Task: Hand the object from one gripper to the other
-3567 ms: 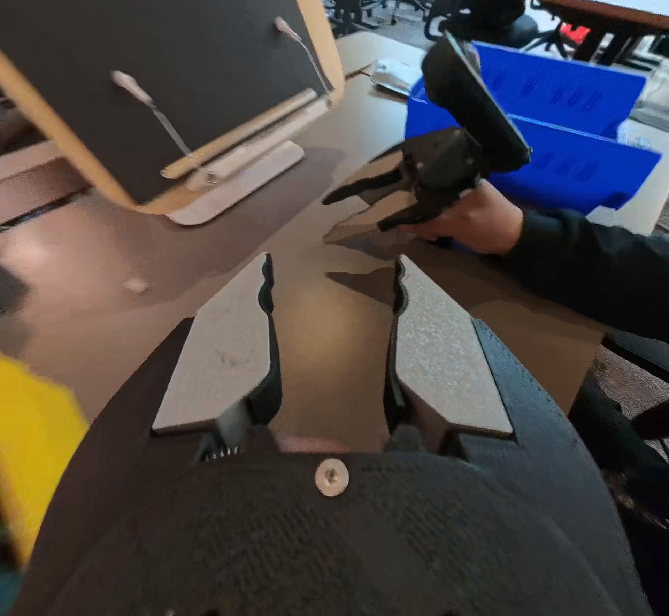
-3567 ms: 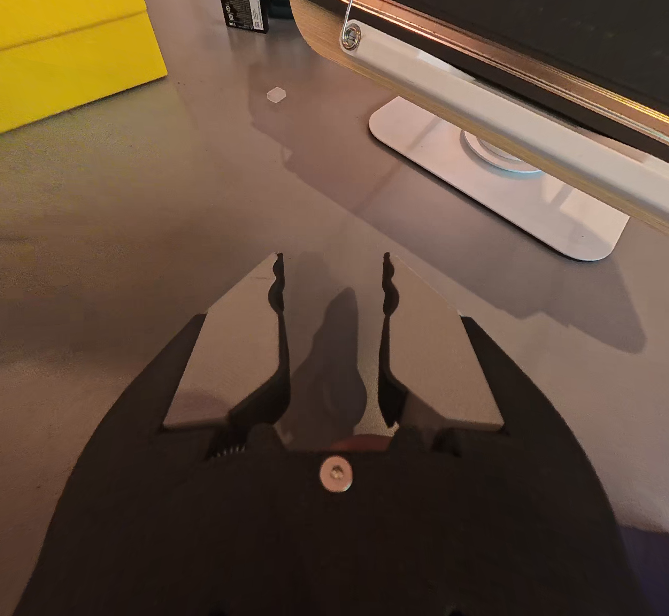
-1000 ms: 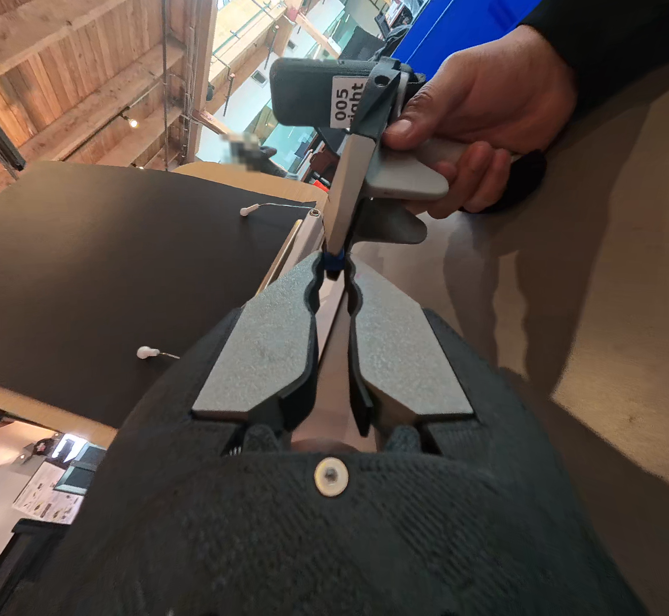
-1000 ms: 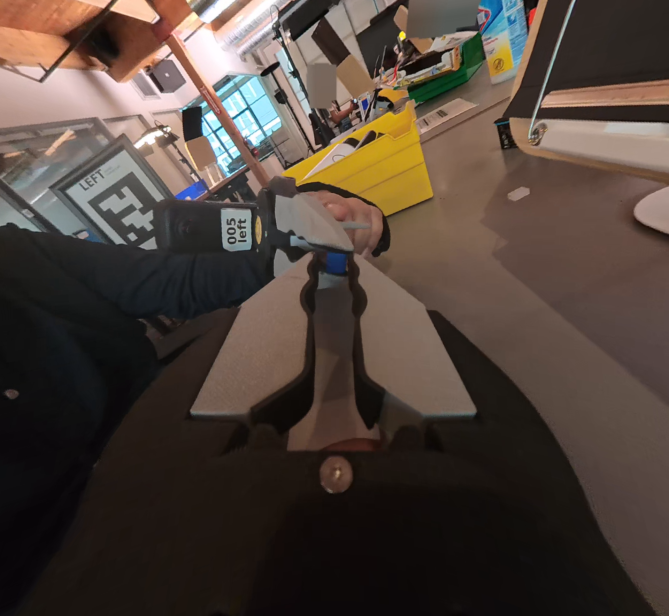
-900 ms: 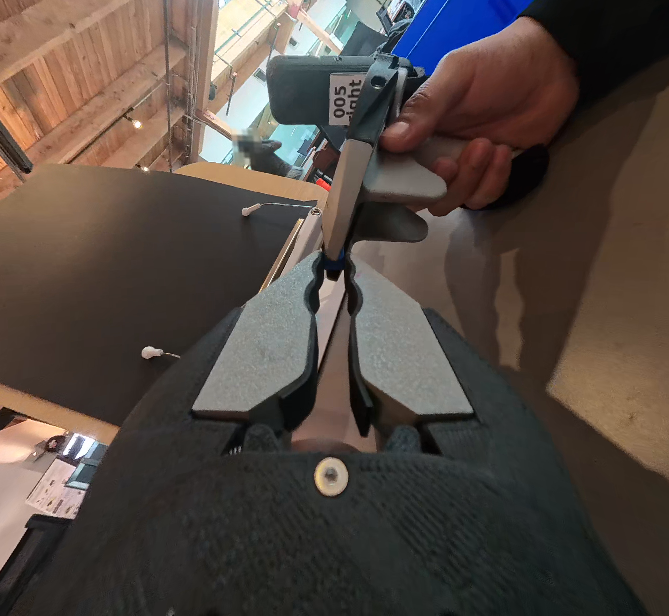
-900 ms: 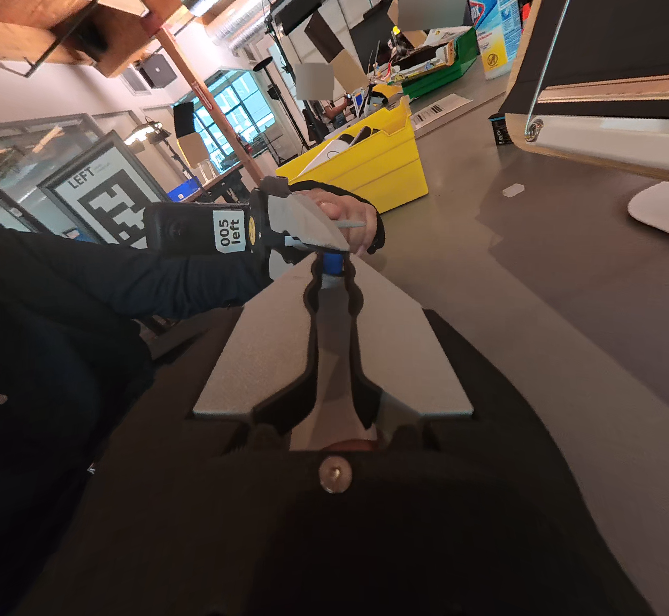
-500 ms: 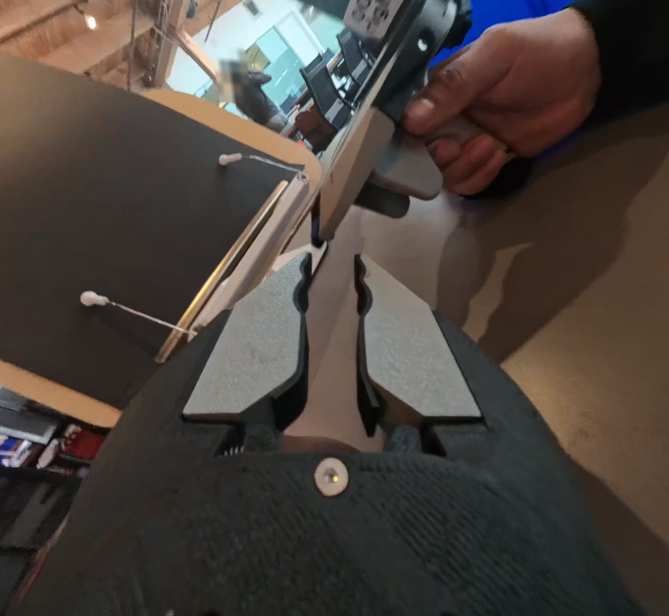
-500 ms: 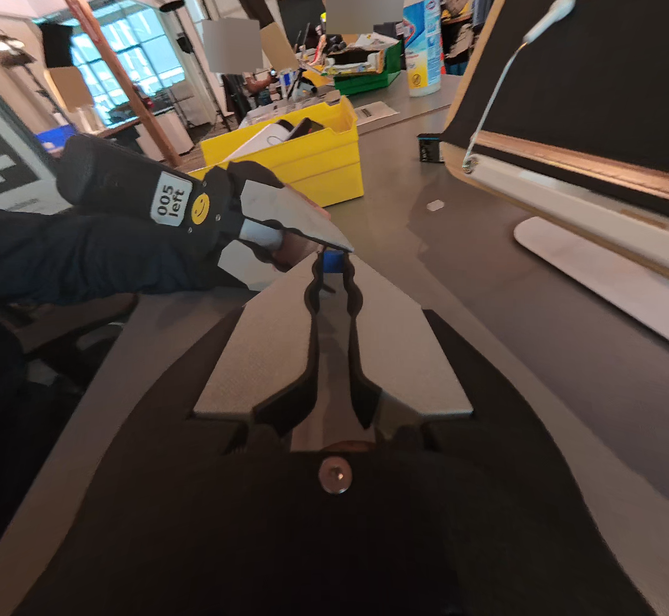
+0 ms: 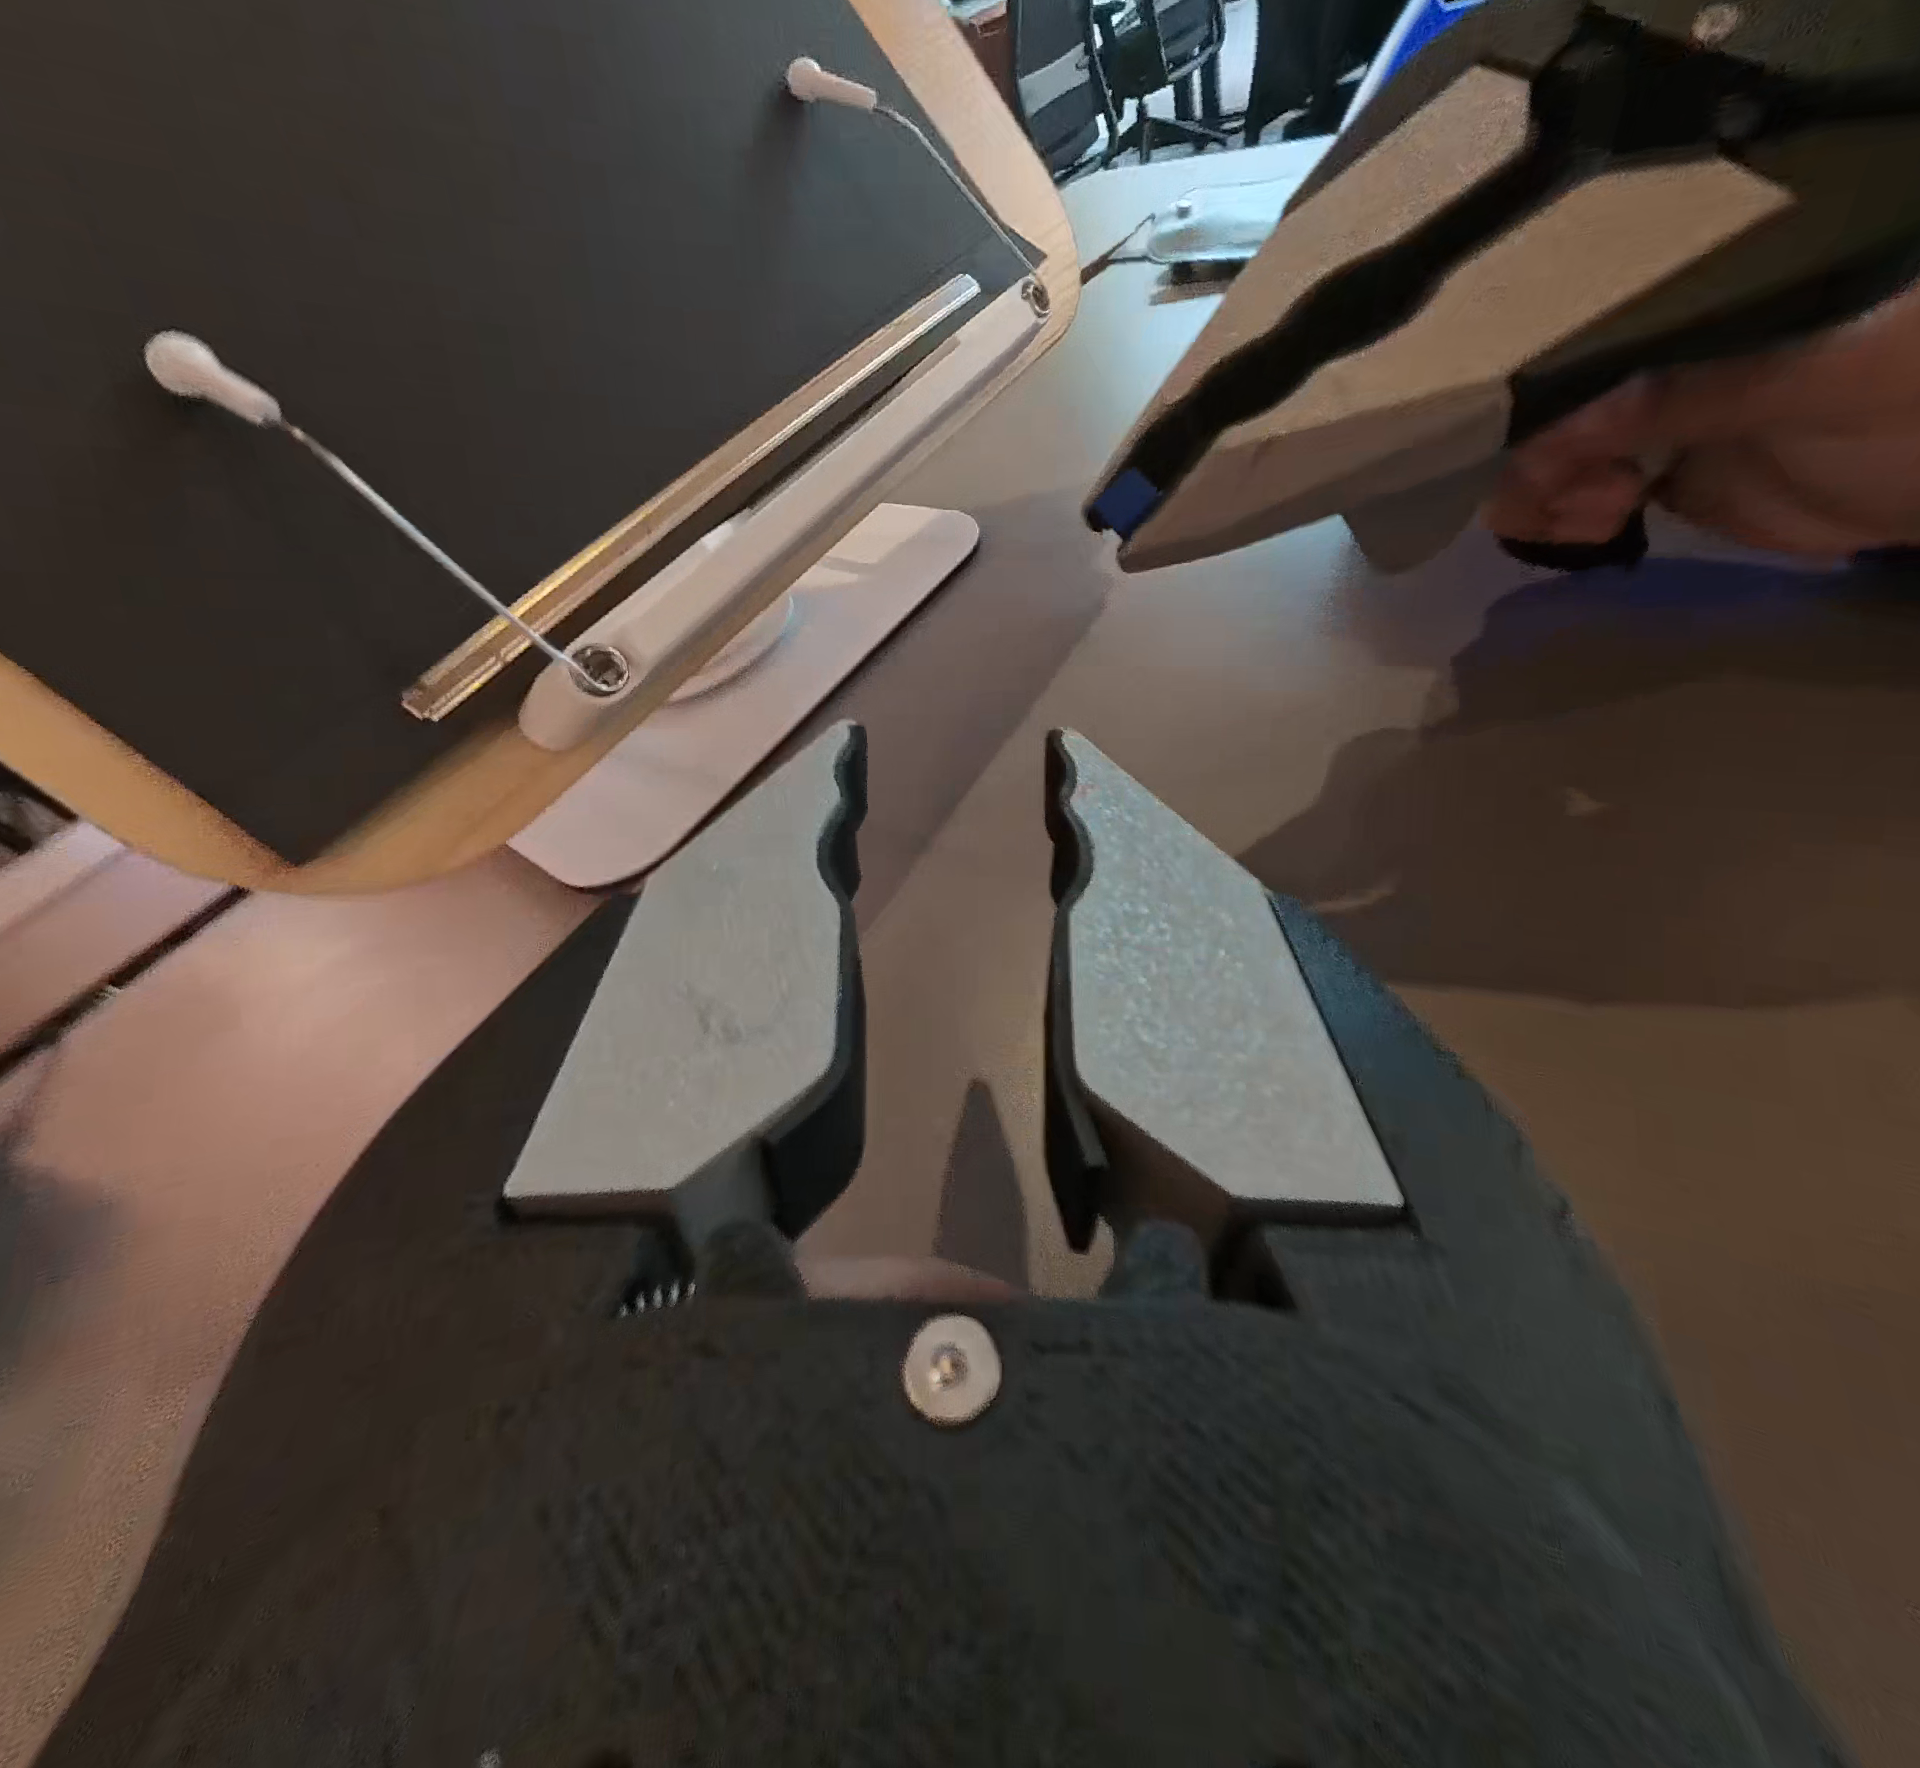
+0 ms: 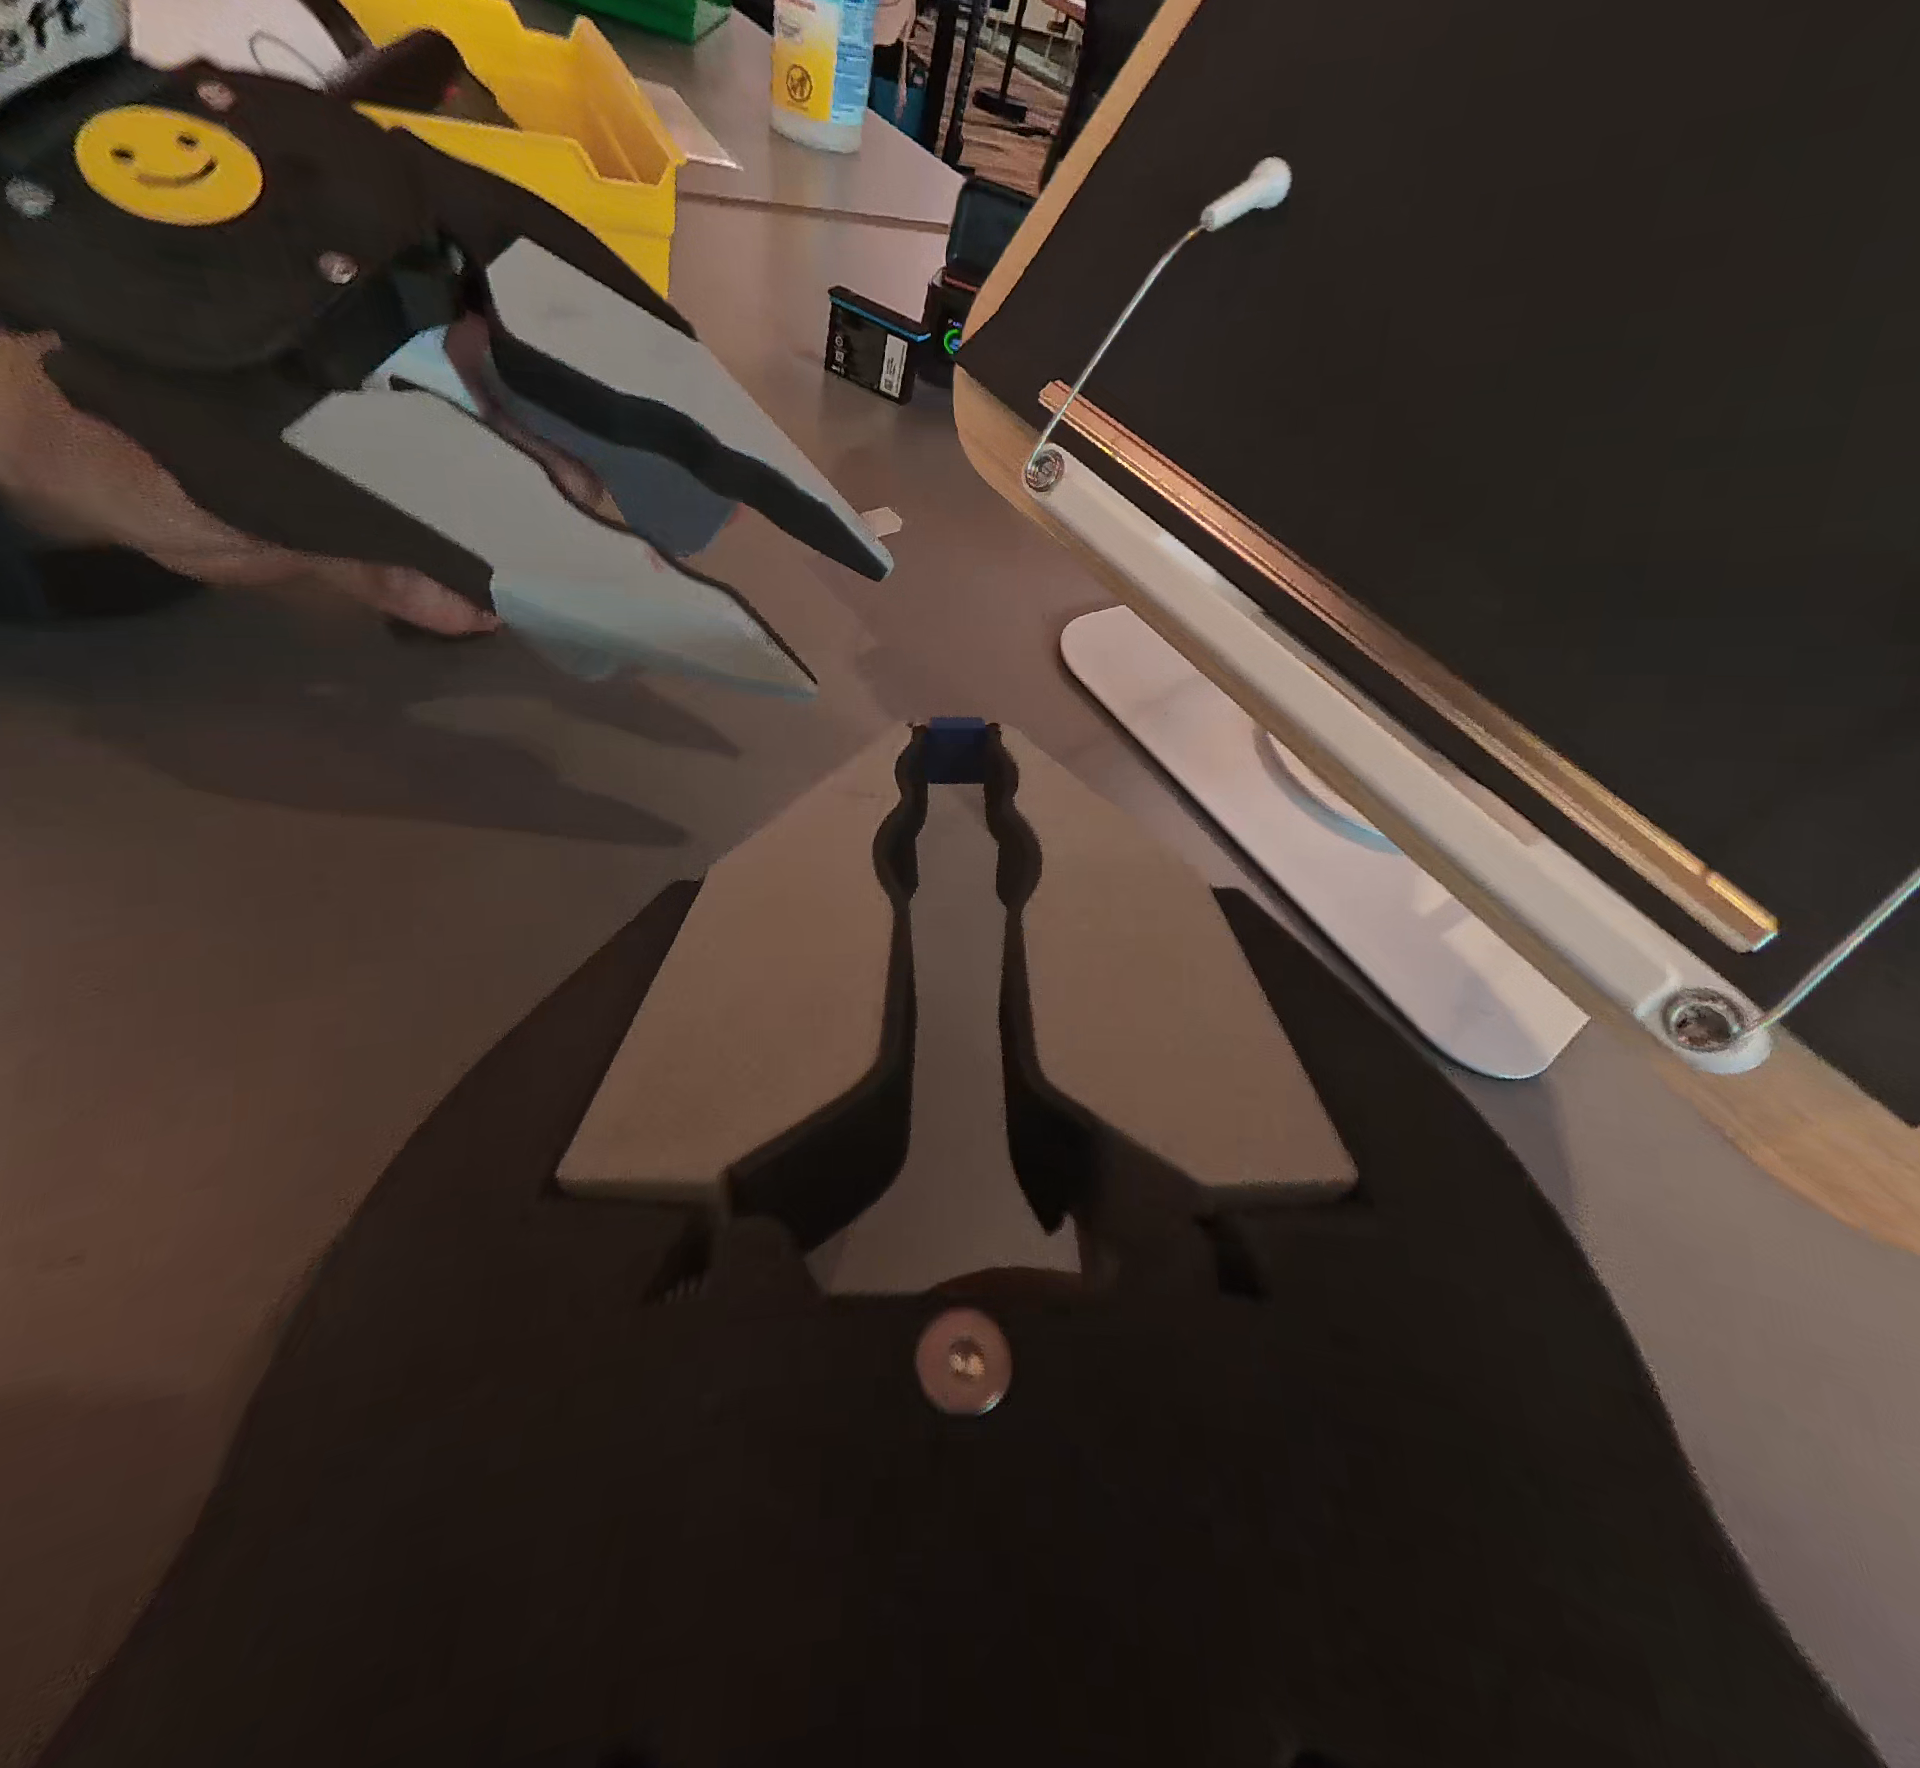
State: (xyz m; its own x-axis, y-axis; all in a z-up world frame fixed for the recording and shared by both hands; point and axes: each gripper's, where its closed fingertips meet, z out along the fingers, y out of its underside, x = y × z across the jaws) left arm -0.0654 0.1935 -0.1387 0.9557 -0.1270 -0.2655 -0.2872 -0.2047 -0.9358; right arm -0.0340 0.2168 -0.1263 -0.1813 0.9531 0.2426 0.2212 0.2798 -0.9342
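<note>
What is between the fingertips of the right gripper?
A small blue block is pinched at the very tips of the right gripper. Only its front end shows; how far it reaches back between the pads is covered.

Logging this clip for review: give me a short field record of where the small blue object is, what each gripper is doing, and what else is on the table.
blue object: small blue block, pinched at the very tips of the right gripper, held above the table
right gripper: jaws shut on the block
left gripper: jaws open, nothing between them
separation: grippers apart, not touching
handover status: block sits only in the right gripper
nearby: black-faced stand on a white base, yellow bin, blue bin
</note>
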